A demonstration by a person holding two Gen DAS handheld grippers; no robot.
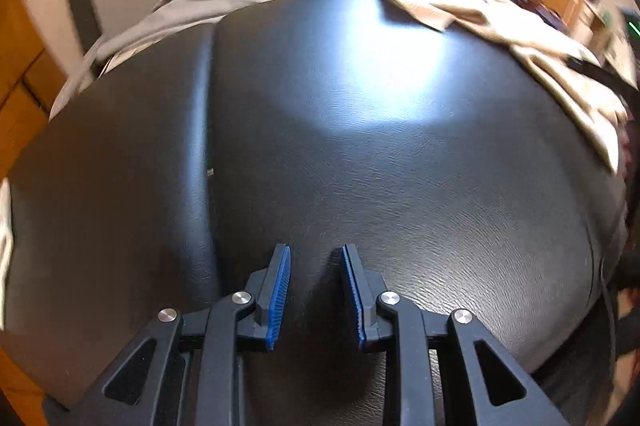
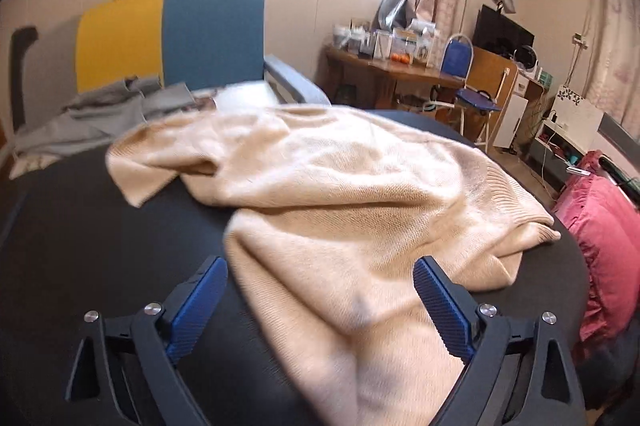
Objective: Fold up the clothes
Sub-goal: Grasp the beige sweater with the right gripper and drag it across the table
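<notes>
A cream knitted sweater (image 2: 340, 194) lies crumpled across the black padded surface (image 2: 80, 226). In the right wrist view my right gripper (image 2: 320, 266) hangs over its near part, jaws wide, with cloth lying between the blue pads (image 2: 440, 302) but not pinched. In the left wrist view the same sweater (image 1: 532, 38) shows only along the far right edge. My left gripper (image 1: 315, 252) hovers over bare black padding (image 1: 360, 166), its jaws part open with nothing between them.
A grey garment (image 2: 96, 114) lies heaped at the far left of the surface, in front of a yellow and blue chair back (image 2: 176, 34). A pink cushion (image 2: 600, 234) sits off the right edge. A cluttered desk (image 2: 392, 66) and blue folding chair (image 2: 464, 78) stand beyond.
</notes>
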